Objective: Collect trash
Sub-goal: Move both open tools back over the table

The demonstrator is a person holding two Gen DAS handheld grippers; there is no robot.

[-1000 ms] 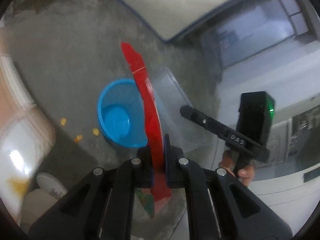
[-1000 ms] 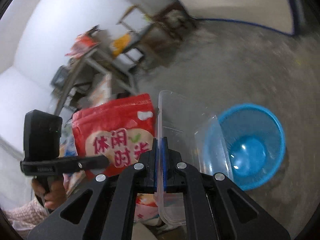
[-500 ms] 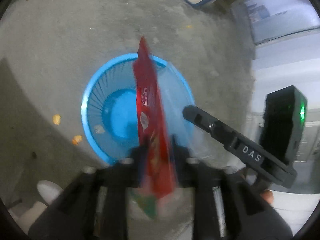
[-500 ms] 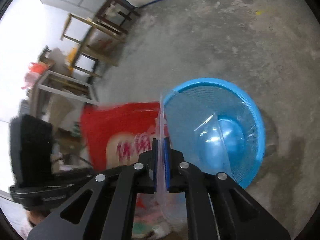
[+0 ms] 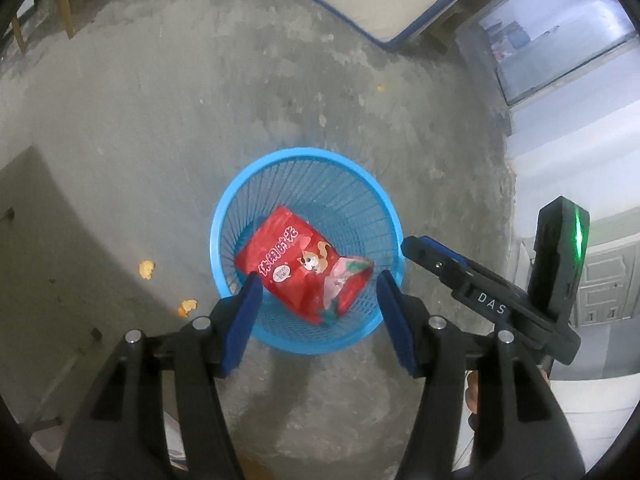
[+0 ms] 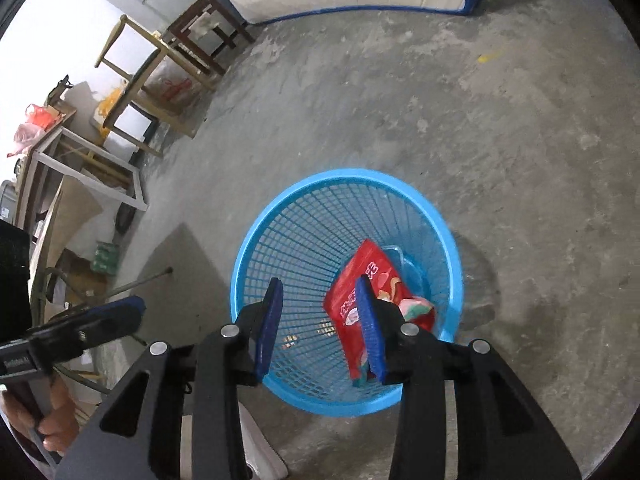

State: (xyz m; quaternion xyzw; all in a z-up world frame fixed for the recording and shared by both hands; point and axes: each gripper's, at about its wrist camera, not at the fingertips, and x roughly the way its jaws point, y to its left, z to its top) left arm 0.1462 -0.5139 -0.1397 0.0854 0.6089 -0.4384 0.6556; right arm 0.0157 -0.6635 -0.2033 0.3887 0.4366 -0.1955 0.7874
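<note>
Both grippers are hanging wide open over the blue bin (image 5: 306, 252), each holding nothing. The left gripper (image 5: 318, 312) is gaping above the near rim; the right gripper (image 6: 320, 322) is doing the same in its own view. A red bag (image 5: 304, 264) is lying inside the bin, slanted against the mesh wall and not yet flat on the bottom.

Two orange scraps (image 5: 146, 269) are sitting on the concrete floor (image 5: 160, 120) left of the bin, well apart from it, so the collecting is probably not finished. Reaching for them is carrying some risk: small crumbly bits are likely slipping between wide flat pads, and a low sweep past the light bin could be knocking it over and spilling the bag.

Only the left view is showing those scraps, plus the right gripper from the side with a green light on its body. Only the right view is revealing a clear tub (image 6: 400, 258) edge peeking out behind the bag, deeper in the bin, along with wooden chairs (image 6: 160, 60) and cluttered shelves along the far wall. Whether the tub is resting flat cannot be told, since the bag is covering most of it.
</note>
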